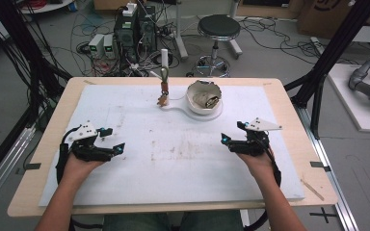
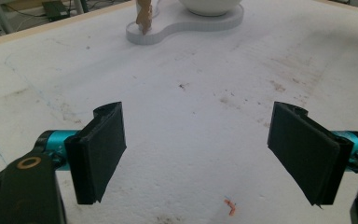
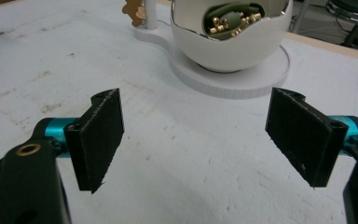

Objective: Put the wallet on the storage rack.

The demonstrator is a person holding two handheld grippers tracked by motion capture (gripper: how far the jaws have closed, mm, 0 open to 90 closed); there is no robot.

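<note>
A white egg-shaped bowl (image 1: 204, 96) with a jagged rim stands on a white base (image 1: 207, 114) at the far middle of the white board. Inside the bowl (image 3: 233, 42) lies something green with small gold pieces (image 3: 228, 21). On the base's left end a thin white post (image 1: 164, 60) rises, with a brown figure (image 1: 163, 99) hanging from it. My left gripper (image 1: 112, 139) rests at the board's left, open and holding nothing. My right gripper (image 1: 233, 133) rests at the right, open and holding nothing. In each gripper view the black pads (image 2: 100, 151) (image 3: 98, 137) stand wide apart over bare board.
The white board (image 1: 173, 159) lies on a wooden table (image 1: 43, 154). A small orange scrap (image 2: 230, 207) lies on the board near the left gripper. Beyond the table stand a black stool (image 1: 218, 29), computer boxes (image 1: 135, 31) and cables on the floor.
</note>
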